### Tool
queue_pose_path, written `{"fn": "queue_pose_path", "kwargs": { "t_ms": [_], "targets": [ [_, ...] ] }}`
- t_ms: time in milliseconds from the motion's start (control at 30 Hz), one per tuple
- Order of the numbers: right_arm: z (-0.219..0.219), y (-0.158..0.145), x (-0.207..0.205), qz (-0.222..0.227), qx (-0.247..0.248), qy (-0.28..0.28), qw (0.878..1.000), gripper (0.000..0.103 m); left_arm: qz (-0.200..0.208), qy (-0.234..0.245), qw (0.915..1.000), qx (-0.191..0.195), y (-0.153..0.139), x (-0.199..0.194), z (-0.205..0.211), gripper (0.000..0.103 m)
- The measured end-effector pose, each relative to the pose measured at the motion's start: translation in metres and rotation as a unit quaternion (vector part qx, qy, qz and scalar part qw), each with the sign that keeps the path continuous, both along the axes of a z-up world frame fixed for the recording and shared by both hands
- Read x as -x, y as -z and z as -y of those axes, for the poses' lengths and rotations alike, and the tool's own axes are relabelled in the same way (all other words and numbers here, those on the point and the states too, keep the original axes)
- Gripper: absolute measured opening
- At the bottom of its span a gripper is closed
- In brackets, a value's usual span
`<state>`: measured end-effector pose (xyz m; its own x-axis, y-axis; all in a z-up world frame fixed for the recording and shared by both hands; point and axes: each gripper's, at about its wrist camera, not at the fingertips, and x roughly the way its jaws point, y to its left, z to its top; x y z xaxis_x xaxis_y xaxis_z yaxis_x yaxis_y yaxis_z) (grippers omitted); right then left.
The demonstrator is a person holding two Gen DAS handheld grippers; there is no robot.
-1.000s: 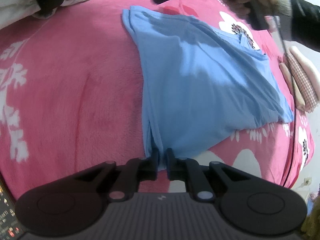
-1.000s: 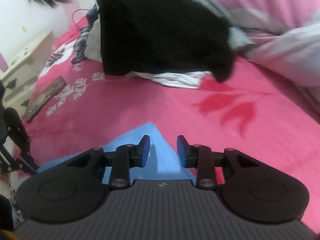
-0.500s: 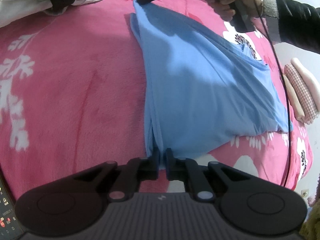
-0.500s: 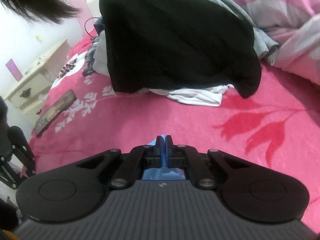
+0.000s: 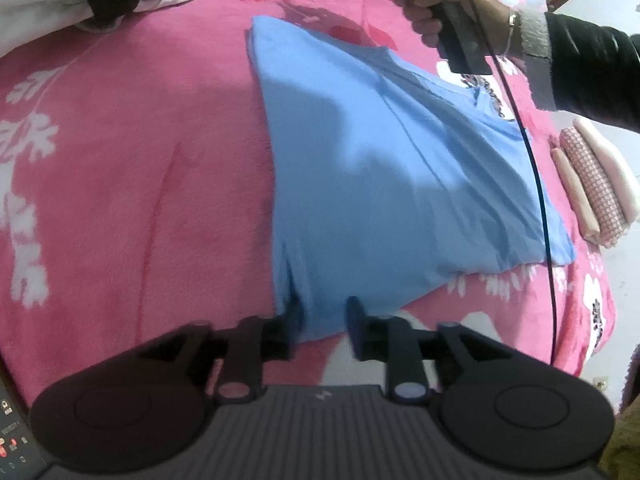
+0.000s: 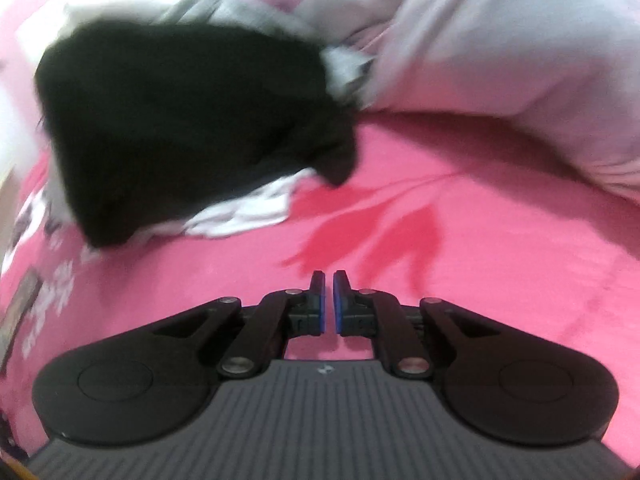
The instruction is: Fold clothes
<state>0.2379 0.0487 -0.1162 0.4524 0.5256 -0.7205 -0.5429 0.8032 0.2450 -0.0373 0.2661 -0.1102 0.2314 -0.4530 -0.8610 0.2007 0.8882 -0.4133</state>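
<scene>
Left wrist: tongs (image 5: 322,322) just released blue shirt (image 5: 384,168).

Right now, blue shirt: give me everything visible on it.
The blue shirt is plain light-blue soft knit, lying mostly flat on the pink floral blanket, its left edge folded straight, collar toward the far right. Its near corner sits bunched between the left gripper fingers, which have just opened. A black cable crosses its right side.

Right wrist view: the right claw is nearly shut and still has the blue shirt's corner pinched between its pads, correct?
Not quite. The right claw is nearly shut, but the right wrist view shows only the pink blanket through the gap between its pads. The blue shirt lies flat in the left wrist view.
</scene>
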Motion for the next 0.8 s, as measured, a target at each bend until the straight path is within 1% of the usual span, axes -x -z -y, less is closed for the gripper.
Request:
{"fn": "queue_pose_path", "kwargs": {
  "t_ms": [67, 133, 267, 367, 467, 533, 600, 667, 767, 800],
  "targets": [
    [0.018, -0.011, 0.004, 0.007, -0.004, 0.019, 1.0, 0.005, 0.002, 0.0, 1.0, -0.005, -0.004, 0.001, 0.004, 0.042],
    [0.039, -0.022, 0.012, 0.015, -0.003, 0.036, 0.999, 0.005, 0.003, -0.001, 0.9999, -0.016, -0.008, 0.001, 0.008, 0.044],
    [0.091, -0.039, 0.031, 0.026, -0.006, 0.077, 0.997, 0.005, 0.009, 0.0, 0.9991, -0.042, -0.023, 0.002, 0.014, 0.051],
    [0.126, -0.046, 0.051, 0.025, -0.013, 0.113, 0.993, 0.005, 0.023, -0.006, 0.9975, -0.067, -0.041, 0.003, 0.019, 0.054],
    [0.164, -0.058, 0.079, 0.015, -0.013, 0.15, 0.989, 0.005, 0.043, -0.016, 0.9954, -0.084, -0.057, 0.003, 0.026, 0.056],
    [0.191, -0.072, 0.101, 0.025, -0.005, 0.167, 0.986, 0.005, 0.059, -0.02, 0.9935, -0.096, -0.065, 0.001, 0.031, 0.056],
    [0.221, -0.085, 0.122, 0.041, 0.009, 0.193, 0.98, 0.005, 0.07, -0.026, 0.9913, -0.108, -0.066, -0.006, 0.039, 0.056],
    [0.256, -0.096, 0.144, 0.051, 0.021, 0.23, 0.972, 0.005, 0.074, -0.033, 0.9908, -0.109, -0.063, -0.016, 0.045, 0.056],
    [0.299, -0.1, 0.172, 0.046, 0.033, 0.269, 0.961, 0.005, 0.08, -0.034, 0.9898, -0.113, -0.052, -0.039, 0.058, 0.056],
    [0.312, -0.096, 0.181, 0.035, 0.034, 0.278, 0.959, 0.006, 0.085, -0.034, 0.9889, -0.117, -0.047, -0.048, 0.065, 0.056]
  ]
}}
